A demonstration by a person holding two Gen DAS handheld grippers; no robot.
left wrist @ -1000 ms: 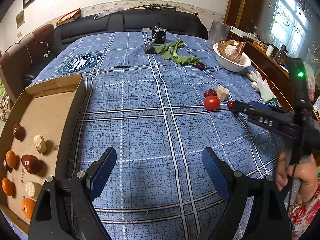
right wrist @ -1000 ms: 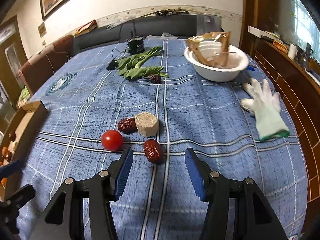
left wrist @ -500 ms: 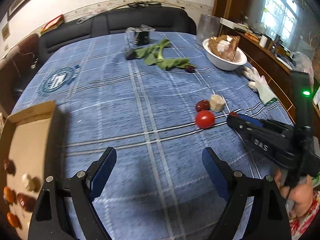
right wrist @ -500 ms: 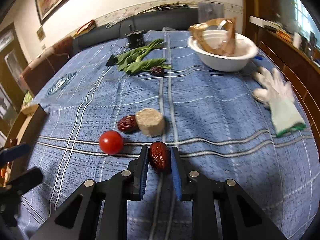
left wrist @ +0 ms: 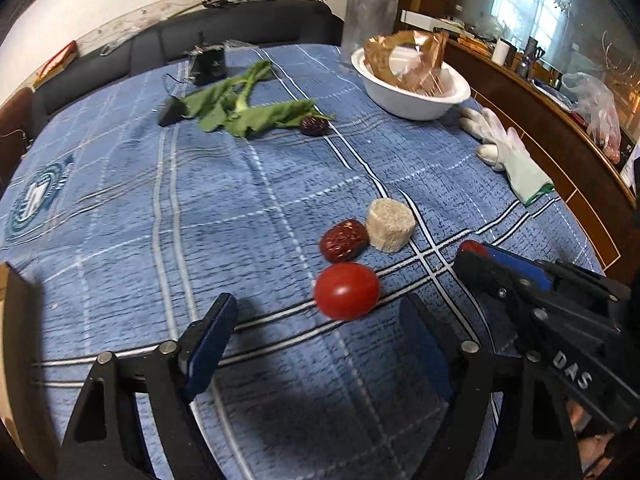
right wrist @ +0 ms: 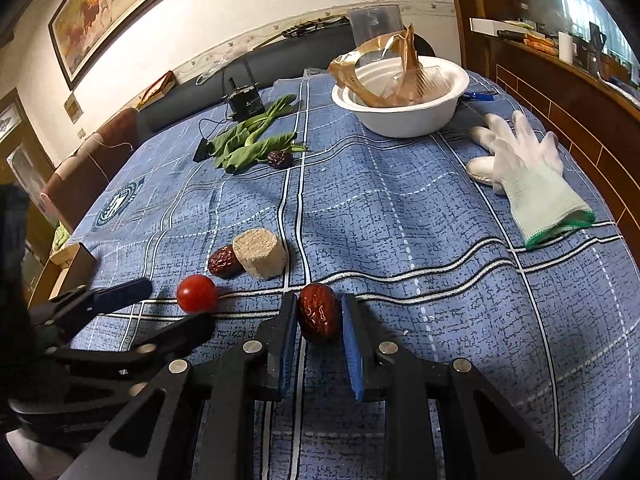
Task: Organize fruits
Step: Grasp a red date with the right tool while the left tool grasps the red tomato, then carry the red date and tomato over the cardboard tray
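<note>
My right gripper is shut on a dark red date, which still rests on the blue checked cloth. Just to its left lies a red cherry tomato. My left gripper has its jaws closing, with the tomato between its fingertips and neither pad touching it. Behind the tomato, a second date touches a beige cylinder piece. A third date lies by the green leaves. The right gripper shows at the right of the left wrist view, with the held date at its tip.
A white bowl with a crumpled brown wrapper stands at the back right. A white glove lies near the right table edge. Green leaves and a black device lie farther back. A cardboard box corner sits at the left.
My left gripper swung right, away from the cardboard box, and came down around the tomato. My right gripper closed on the nearest date and rolled a little.
</note>
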